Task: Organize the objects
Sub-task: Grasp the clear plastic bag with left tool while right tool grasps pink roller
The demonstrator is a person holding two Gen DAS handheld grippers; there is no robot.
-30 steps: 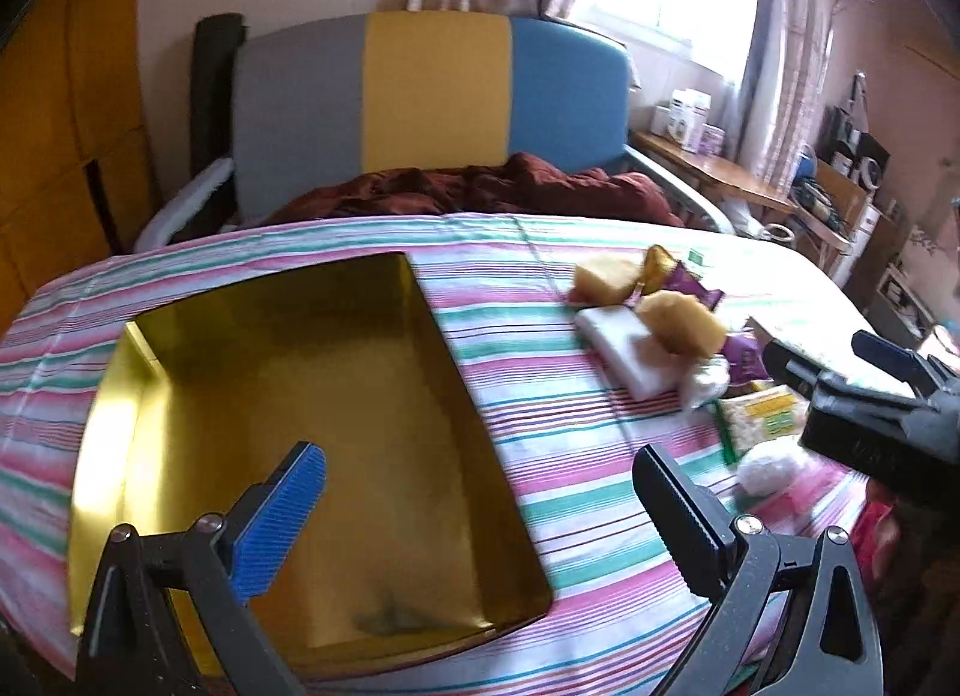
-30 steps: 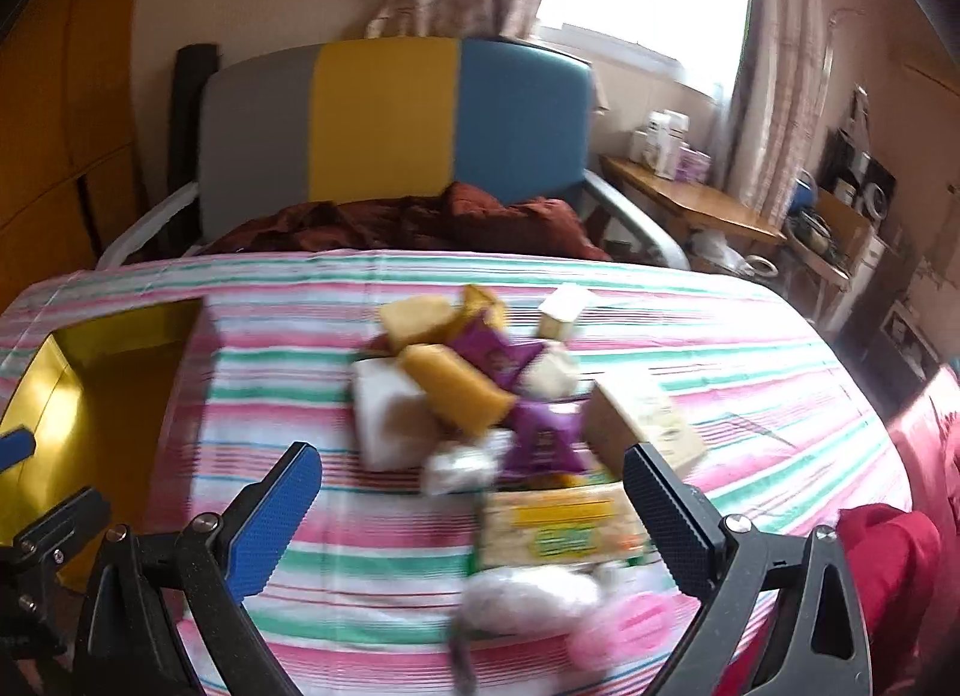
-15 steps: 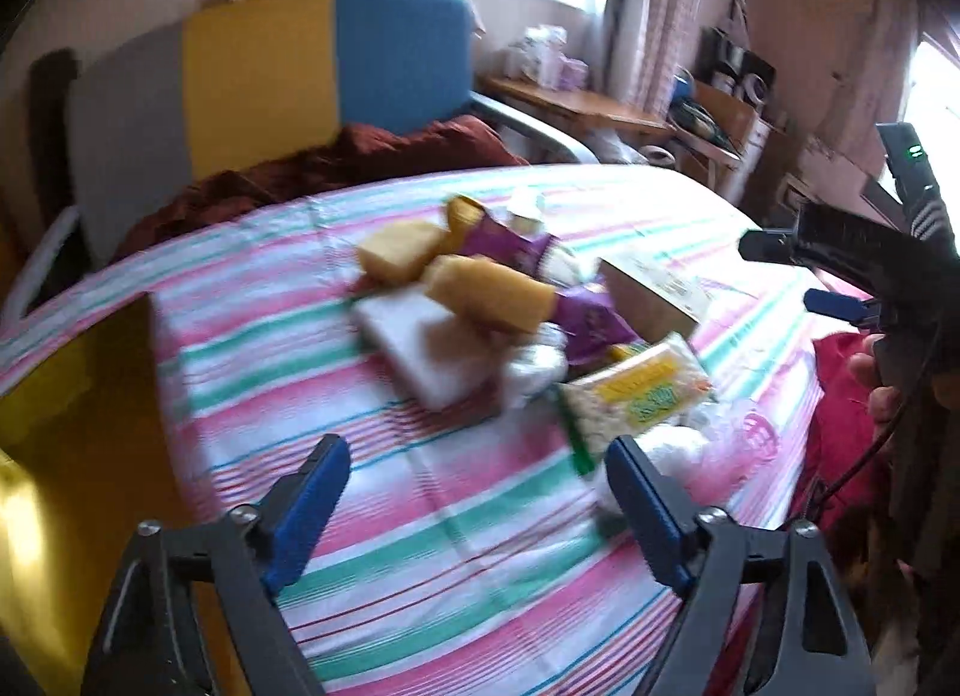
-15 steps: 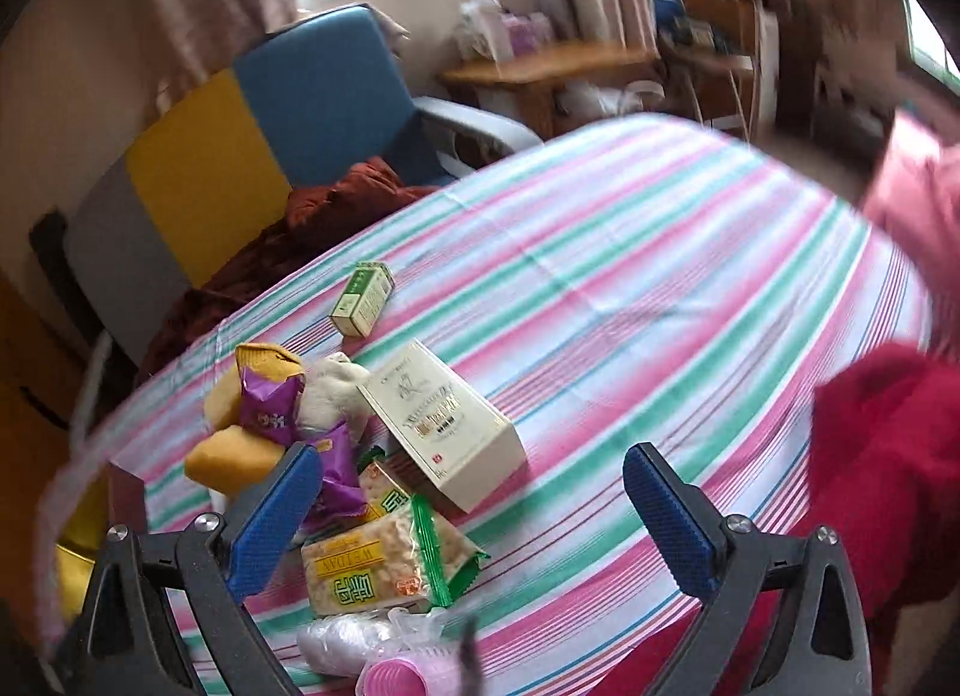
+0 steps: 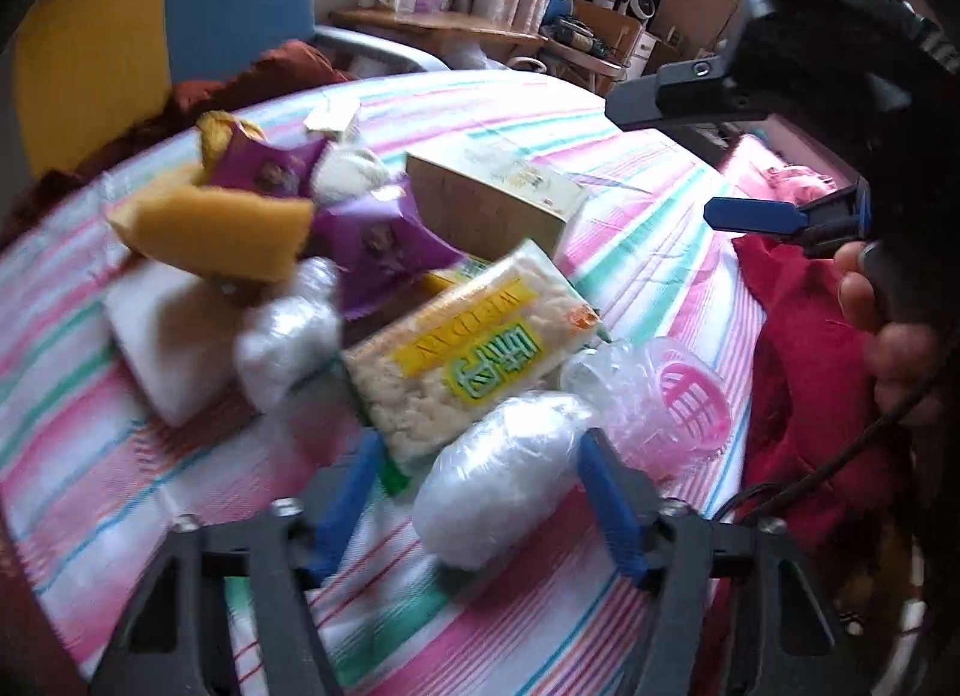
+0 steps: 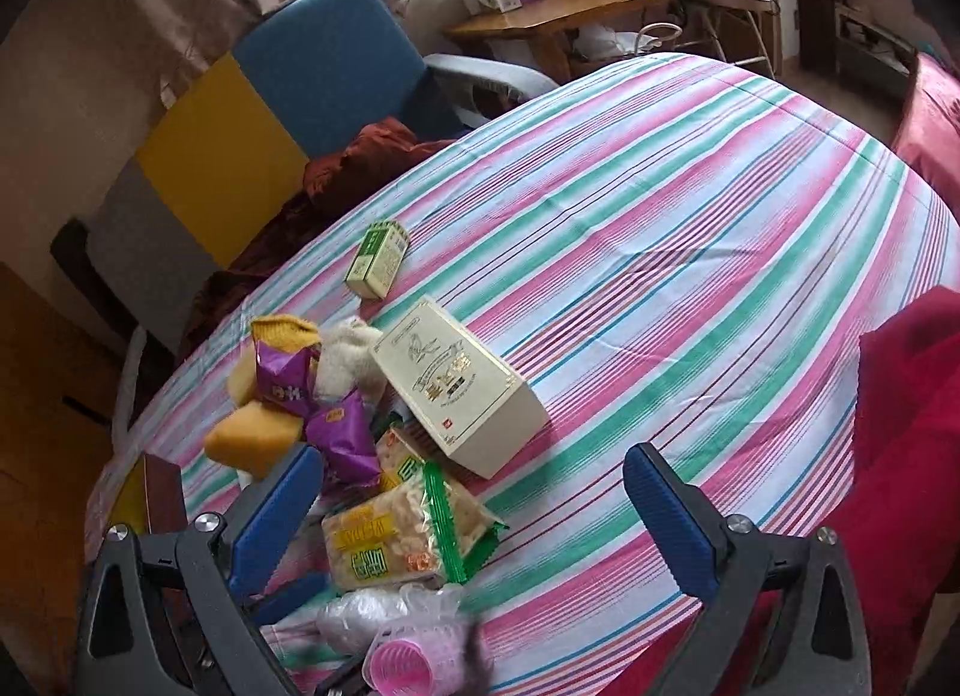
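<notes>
Between the fingers of my left gripper [image 5: 480,495] lies a white plastic-wrapped bundle [image 5: 501,483]. The jaws stand apart on both sides of it, and I cannot tell if they touch it. Just behind the bundle is a packet of crackers [image 5: 465,348] with a yellow and green label, and to its right a pink curler [image 5: 690,402] in clear wrap. Further back lies the rest of the pile: a second wrapped bundle [image 5: 288,336], a white block [image 5: 171,336], a yellow sponge [image 5: 222,231], two purple packets [image 5: 384,252] and a cream box [image 5: 495,198], all close together and partly one over another on the striped tablecloth [image 5: 648,252].

My right gripper [image 6: 474,510] hangs above the right side of the pile with its jaws wide apart and nothing between them. Below its left finger I see the same packet of crackers [image 6: 396,540]; the cream box [image 6: 462,384] is just beyond. A small green box [image 6: 378,258] lies apart from the pile, nearer the chair [image 6: 336,66]. At the left edge shows a corner of a brown box [image 6: 162,492] with a gold inside; what it holds I cannot tell.
</notes>
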